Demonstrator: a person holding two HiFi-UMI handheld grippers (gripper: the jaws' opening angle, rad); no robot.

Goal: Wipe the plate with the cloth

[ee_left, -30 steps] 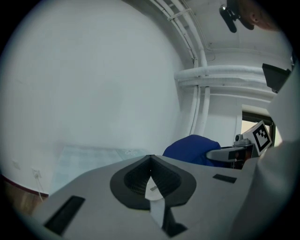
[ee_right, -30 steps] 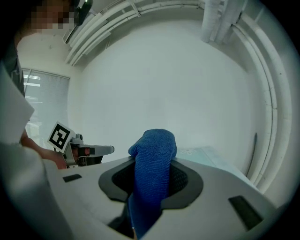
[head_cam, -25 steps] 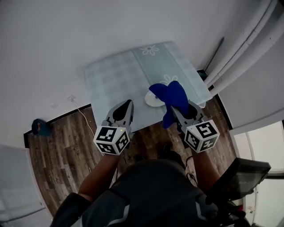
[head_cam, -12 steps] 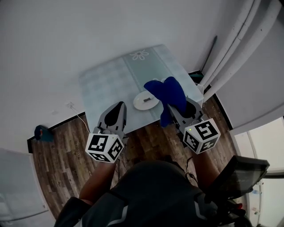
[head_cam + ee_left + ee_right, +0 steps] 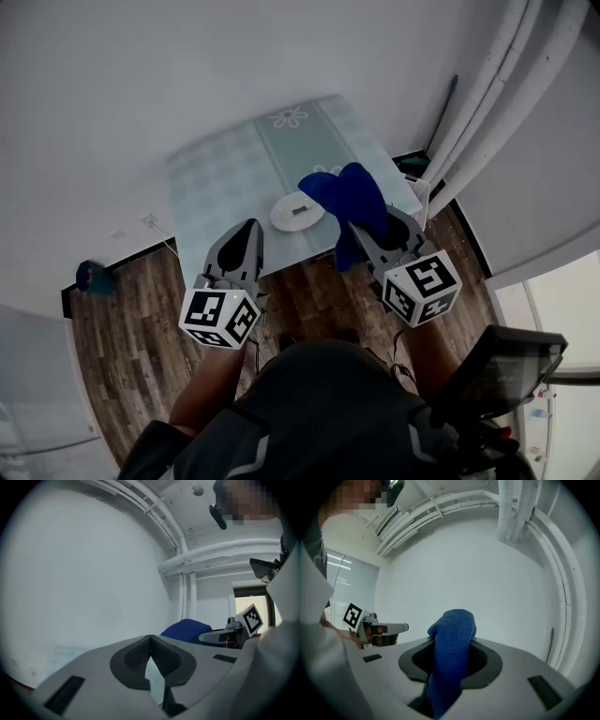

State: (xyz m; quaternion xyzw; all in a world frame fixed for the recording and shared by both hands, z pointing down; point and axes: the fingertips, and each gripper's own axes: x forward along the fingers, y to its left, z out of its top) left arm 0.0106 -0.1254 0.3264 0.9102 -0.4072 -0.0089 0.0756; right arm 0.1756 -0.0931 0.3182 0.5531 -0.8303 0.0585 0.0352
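On checked table (image 5: 225, 178), plate (image 5: 281, 217), cloth (image 5: 352, 197) above (wood floor (image 5: 131, 323))

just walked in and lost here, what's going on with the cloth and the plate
A person stands over a small table with a claw in each hand. The right claw is shut on a blue cloth, held in the air near the white plate on the table. The left claw is shut and empty. The cloth seems not yet on the plate, so wiping likely has not started.
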